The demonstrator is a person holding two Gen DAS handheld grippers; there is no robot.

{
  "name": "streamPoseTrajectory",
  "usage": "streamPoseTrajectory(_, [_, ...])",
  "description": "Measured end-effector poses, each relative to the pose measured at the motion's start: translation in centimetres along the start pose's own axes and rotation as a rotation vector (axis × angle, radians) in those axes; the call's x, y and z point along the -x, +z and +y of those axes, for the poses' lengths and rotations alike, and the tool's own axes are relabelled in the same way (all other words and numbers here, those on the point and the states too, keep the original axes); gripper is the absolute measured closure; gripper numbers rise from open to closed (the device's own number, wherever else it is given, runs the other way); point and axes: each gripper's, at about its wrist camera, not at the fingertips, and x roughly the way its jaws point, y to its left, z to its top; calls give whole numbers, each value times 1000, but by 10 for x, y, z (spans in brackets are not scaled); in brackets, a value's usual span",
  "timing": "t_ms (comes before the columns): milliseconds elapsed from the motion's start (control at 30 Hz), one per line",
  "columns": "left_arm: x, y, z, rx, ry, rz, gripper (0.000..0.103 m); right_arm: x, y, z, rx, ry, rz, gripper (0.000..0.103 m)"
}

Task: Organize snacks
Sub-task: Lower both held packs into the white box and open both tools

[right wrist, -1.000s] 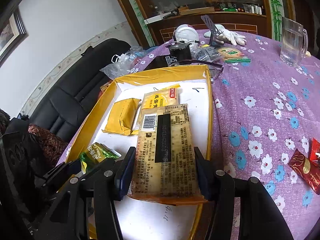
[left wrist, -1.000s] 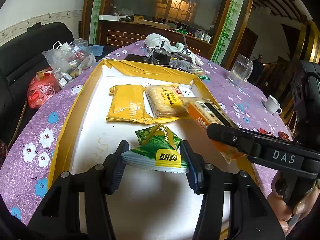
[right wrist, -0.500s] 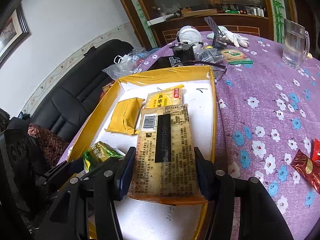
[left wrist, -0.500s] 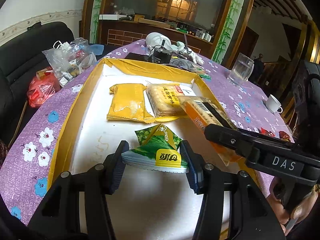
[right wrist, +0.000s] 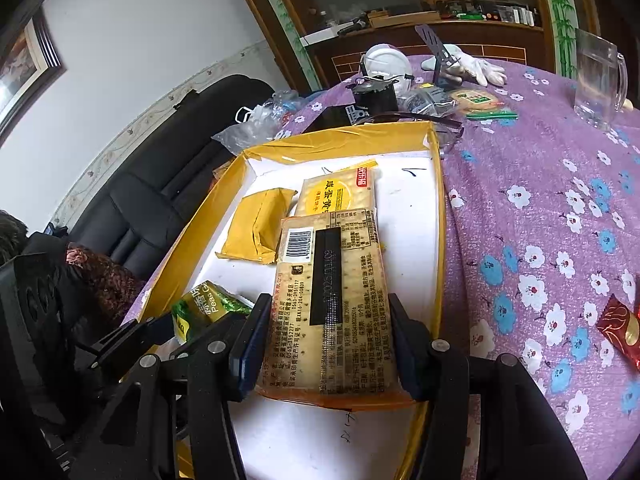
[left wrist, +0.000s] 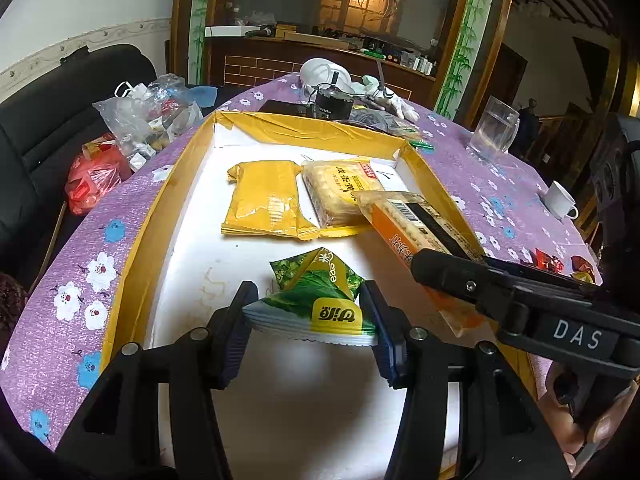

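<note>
On purple floral cloth (left wrist: 132, 208), yellow-walled tray (left wrist: 304, 132) sat; L gripper (left wrist: 308, 320) clamped pea bag (left wrist: 316, 292), R gripper (right wrist: 326, 340) clamped cracker pack (right wrist: 332, 300); sofa (left wrist: 48, 120) behind.

Glass mug (right wrist: 599, 80) on purple floral tablecloth (right wrist: 540, 220) — white cup (left wrist: 561, 201), black sofa (left wrist: 48, 120) beside

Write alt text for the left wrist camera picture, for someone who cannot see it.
The left claw grips a green pea snack packet over a white tray with a yellow rim, on a purple flowered tablecloth. Farther in the tray lie a plain yellow packet and a cracker pack. From the right, the right claw holds a long cracker pack above the tray.
</note>
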Motion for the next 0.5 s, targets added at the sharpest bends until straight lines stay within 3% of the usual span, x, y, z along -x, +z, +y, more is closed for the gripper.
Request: streamPoseTrajectory(500, [1, -1, -1, -4, 51, 12, 51, -4, -3, 8, 52, -6, 16, 48])
